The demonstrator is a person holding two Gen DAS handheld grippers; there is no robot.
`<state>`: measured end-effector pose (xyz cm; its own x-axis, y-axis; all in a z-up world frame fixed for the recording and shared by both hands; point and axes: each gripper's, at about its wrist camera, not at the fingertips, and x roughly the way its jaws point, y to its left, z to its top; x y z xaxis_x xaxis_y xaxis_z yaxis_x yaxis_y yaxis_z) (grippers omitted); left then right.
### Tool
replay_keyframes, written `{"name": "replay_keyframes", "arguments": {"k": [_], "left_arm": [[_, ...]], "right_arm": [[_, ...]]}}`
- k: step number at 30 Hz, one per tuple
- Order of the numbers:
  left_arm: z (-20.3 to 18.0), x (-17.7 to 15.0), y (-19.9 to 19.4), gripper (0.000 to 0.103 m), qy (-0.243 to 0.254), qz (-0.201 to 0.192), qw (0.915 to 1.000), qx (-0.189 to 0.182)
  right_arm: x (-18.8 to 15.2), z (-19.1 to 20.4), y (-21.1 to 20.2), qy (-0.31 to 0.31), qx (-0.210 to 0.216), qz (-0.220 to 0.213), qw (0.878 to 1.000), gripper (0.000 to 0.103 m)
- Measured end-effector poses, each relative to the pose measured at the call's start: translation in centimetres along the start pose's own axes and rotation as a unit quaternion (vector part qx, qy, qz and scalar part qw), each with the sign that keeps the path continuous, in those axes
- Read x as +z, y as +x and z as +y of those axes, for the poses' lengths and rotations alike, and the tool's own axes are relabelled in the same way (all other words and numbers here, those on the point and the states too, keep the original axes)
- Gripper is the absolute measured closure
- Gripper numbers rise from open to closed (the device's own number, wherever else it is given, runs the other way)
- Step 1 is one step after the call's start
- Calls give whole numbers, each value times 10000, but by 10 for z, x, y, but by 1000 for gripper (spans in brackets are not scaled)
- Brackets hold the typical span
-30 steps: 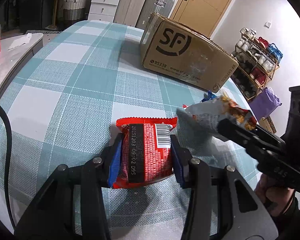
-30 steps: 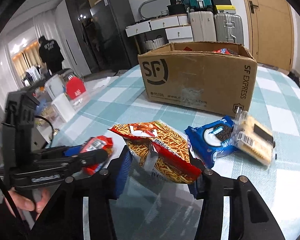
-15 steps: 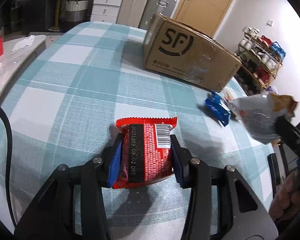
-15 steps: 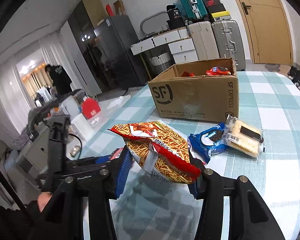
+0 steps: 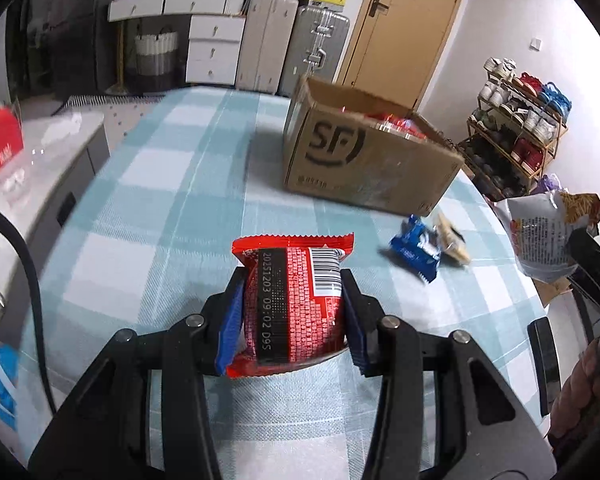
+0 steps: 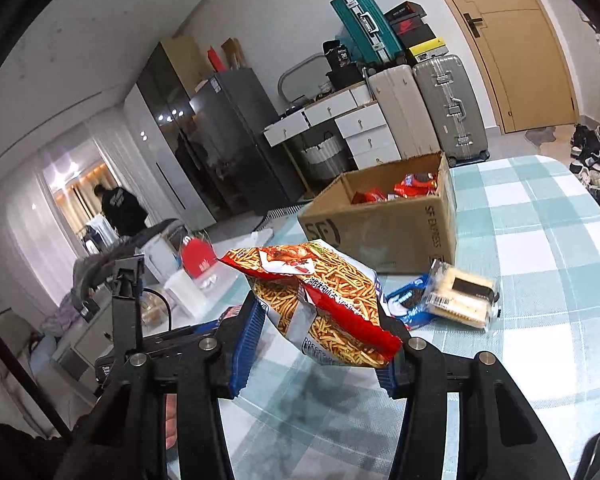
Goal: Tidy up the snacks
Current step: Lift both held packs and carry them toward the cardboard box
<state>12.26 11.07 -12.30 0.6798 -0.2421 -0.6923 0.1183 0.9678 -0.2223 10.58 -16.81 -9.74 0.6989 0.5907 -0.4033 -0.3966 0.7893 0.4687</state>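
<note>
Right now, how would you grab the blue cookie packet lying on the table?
Probably from above, pinching the blue cookie packet across its short width near the end that points away from the clear packet of pale wafers. It lies flat on the checked tablecloth, so only its top and long edges seem reachable, and the wafers lean on its other end. Both grippers already hold snacks.

Red snack pack (image 5: 292, 300) and noodle-snack bag (image 6: 324, 300) held aloft; blue cookie pack (image 6: 408, 304) on table.
</note>
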Motion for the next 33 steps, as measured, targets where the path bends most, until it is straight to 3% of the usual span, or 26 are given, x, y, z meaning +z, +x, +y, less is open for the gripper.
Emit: {"name": "replay_keyframes", "arguments": {"k": [13, 23, 28, 33], "left_arm": [[-15, 90, -61, 62, 406, -349, 9983, -248], [-34, 161, -85, 62, 536, -534, 9958, -508], [-49, 195, -86, 62, 573, -584, 9945, -654], [-79, 220, -87, 62, 837, -734, 9915, -671]], "right_arm": [[70, 19, -30, 42, 376, -540, 9978, 53], [135, 48, -34, -331, 552, -755, 9951, 53], [163, 63, -26, -542, 403, -803, 9945, 53], [188, 56, -7, -315, 172, -625, 9974, 53]]}}
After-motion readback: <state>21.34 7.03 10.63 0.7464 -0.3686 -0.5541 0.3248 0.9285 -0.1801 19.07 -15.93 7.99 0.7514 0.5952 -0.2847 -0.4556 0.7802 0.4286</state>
